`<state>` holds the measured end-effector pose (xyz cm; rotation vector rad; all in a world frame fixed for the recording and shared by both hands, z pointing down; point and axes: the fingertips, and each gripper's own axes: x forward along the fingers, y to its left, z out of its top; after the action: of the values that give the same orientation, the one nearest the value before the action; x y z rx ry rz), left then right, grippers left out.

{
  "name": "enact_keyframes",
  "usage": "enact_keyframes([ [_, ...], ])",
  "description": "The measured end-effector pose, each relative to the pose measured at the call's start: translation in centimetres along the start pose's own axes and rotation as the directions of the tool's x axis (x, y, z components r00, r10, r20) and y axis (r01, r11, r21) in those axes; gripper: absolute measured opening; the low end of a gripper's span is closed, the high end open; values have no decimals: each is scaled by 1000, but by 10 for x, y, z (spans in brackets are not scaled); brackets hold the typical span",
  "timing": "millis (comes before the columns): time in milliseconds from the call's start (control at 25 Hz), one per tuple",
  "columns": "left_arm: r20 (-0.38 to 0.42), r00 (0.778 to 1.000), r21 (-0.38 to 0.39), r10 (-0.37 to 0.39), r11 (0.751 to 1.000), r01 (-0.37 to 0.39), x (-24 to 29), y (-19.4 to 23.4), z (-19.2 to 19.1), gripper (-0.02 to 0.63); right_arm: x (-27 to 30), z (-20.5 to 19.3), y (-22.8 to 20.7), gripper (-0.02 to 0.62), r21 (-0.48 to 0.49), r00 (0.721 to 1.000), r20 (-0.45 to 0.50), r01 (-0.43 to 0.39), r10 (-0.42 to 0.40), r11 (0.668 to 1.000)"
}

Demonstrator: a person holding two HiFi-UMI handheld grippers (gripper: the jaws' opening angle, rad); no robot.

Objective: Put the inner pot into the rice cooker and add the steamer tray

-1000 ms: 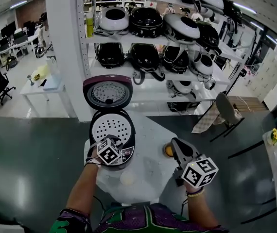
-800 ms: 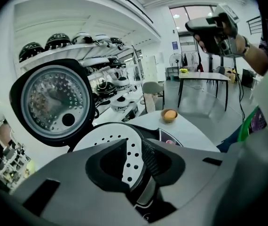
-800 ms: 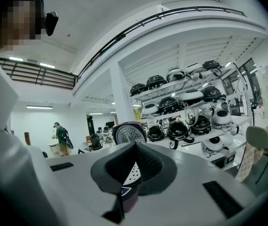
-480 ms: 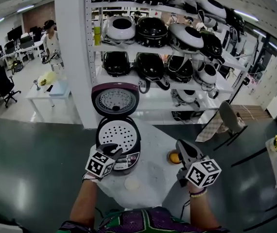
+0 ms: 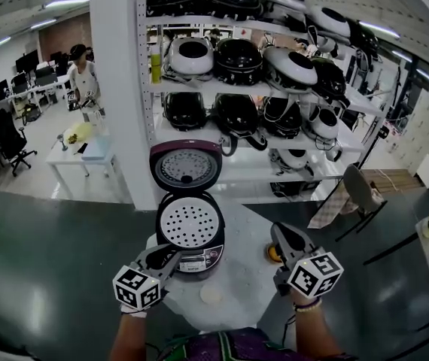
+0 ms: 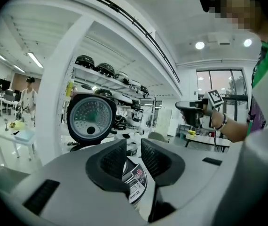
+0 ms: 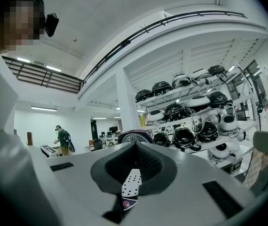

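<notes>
Starting at the far left, a person (image 5: 86, 77) stands by the desks in the background, well away from our table (image 5: 241, 277).

Our left gripper (image 5: 171, 257) hangs just in front of the near-left corner of the rice cooker (image 5: 199, 260). Its jaws are released, with a narrow gap and nothing in it. Looking along that gripper (image 6: 134, 147), we only see the cooker's control panel (image 6: 136, 180) through the gap, and the raised lid (image 6: 90, 117) further back.

The cooker sits in the middle with its lid (image 5: 186, 165) standing wide open. The white steamer tray (image 5: 190, 222) with the holes lies flat inside the top of the cooker, beyond the left gripper's tips and up-left of the right one. We can't tell what's under the tray.

A small white disc (image 5: 211, 295) lies on the table in front of the cooker, between the two grippers.

Our right gripper (image 5: 281, 233) is off to the cooker's right, well apart from the tray. Its jaws are clenched together on nothing (image 7: 135, 147). A small orange thing (image 5: 272, 255) sits on the table partly hidden behind it.

Behind everything stand shelves (image 5: 260, 74) full of more cookers.
</notes>
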<state>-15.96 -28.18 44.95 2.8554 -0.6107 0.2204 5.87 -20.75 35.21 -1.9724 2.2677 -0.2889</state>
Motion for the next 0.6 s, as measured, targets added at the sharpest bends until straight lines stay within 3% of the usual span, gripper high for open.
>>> enact_keyframes([
  [400,179,982,115,65,990,-87,-41,-8,75,95,-7,14,13,5,-19,999,37,-9,10,1000],
  [600,265,959,109,103,985,-135,-51,-12,105,69,-12,21,10,5,-34,998,55,10,-8,999],
])
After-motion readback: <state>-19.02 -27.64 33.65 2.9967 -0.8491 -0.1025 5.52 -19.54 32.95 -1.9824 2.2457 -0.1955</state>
